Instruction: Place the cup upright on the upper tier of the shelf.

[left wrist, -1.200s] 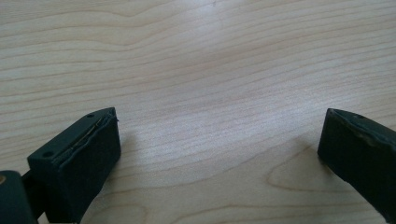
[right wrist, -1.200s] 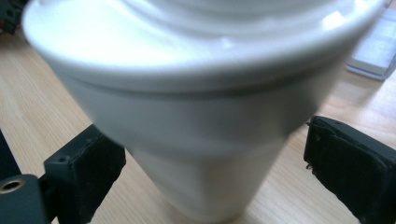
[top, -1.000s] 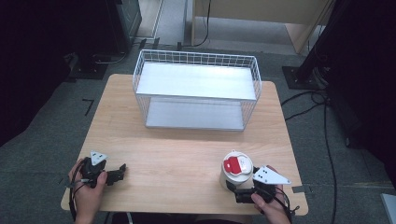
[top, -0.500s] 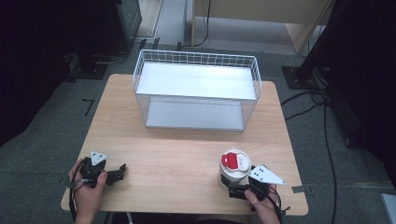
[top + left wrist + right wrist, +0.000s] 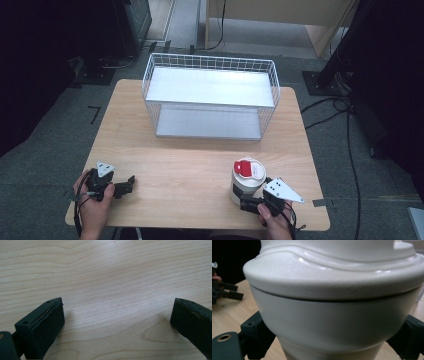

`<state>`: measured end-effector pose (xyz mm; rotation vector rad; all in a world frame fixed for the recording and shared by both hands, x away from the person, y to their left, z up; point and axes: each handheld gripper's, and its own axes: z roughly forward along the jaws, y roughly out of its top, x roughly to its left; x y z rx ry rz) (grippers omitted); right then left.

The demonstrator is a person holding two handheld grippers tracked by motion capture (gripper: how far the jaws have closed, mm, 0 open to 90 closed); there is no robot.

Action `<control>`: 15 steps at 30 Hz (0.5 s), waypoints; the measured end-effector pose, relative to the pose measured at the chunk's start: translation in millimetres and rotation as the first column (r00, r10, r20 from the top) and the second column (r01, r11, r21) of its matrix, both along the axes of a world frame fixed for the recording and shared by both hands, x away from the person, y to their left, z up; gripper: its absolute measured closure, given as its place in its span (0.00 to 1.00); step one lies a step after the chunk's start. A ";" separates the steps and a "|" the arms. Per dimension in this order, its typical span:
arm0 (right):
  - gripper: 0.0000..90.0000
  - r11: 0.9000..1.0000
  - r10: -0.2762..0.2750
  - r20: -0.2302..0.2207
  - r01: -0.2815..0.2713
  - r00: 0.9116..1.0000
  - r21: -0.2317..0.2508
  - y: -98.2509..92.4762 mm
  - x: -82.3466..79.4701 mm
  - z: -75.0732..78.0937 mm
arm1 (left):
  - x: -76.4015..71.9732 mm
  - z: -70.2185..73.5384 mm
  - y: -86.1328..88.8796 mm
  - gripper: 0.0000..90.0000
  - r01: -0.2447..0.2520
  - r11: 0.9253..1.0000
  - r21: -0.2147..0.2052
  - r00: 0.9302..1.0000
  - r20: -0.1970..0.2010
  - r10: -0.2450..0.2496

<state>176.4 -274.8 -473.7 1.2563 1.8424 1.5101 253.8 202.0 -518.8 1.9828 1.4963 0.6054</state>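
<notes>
A white tub [image 5: 246,186] with a red-and-white lid [image 5: 248,168] stands near the table's front right. My right gripper [image 5: 243,202] comes in from the front edge, a jaw on each side of the tub's lower body, shut on it. In the right gripper view the tub [image 5: 332,290] looms close, and the black jaws press its narrowing base from left and right. My left gripper [image 5: 129,184] lies at the front left, pointing right. Its jaws stand wide open over bare wood in the left gripper view [image 5: 117,320], with nothing between them.
A white wire basket [image 5: 209,105] with an upper and a lower shelf stands at the back middle of the wooden table [image 5: 190,160]. Cables and dark stands lie on the floor around. My left gripper [image 5: 227,290] is far off at the left in the right gripper view.
My right gripper has slid a little left along the front edge, closing in around the tub, which shifted slightly left with it. The left gripper has stayed put.
</notes>
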 end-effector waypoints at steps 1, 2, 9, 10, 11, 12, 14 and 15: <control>0.10 1.000 0.000 0.000 0.000 1.000 0.000 0.0 0.0 0.0 | 0.0 0.0 0.0 0.00 0.000 1.000 0.000 1.000 0.000 0.000; 0.10 1.000 -0.003 0.016 0.003 1.000 0.008 2.7 0.7 3.8 | 0.0 0.0 0.0 0.00 0.000 1.000 0.000 1.000 0.000 0.000; 0.10 0.999 -0.034 0.049 0.034 0.998 0.019 6.8 8.2 15.2 | 0.0 0.0 0.0 0.00 0.000 1.000 0.000 1.000 0.000 0.000; 0.10 0.999 -0.043 0.056 0.042 0.998 0.018 6.8 9.7 16.5 | 0.0 0.0 0.0 0.00 0.000 1.000 0.000 1.000 0.000 0.000; 0.10 0.999 -0.051 0.057 0.050 0.997 0.020 7.0 10.9 17.9 | 0.0 0.0 0.0 0.00 0.000 1.000 -0.001 1.000 0.000 0.000; 0.10 0.998 -0.057 0.058 0.056 0.997 0.022 6.8 12.0 19.6 | 0.0 0.0 0.0 0.00 0.000 1.000 0.000 1.000 0.000 0.000; 0.10 0.998 -0.068 0.071 0.066 0.995 0.023 6.8 14.3 22.7 | 0.0 0.0 0.0 0.00 0.000 1.000 -0.001 1.000 0.000 0.000; 0.10 0.997 -0.072 0.079 0.071 0.994 0.025 7.3 15.7 25.3 | 0.0 0.0 0.0 0.00 0.000 1.000 -0.001 1.000 0.000 0.000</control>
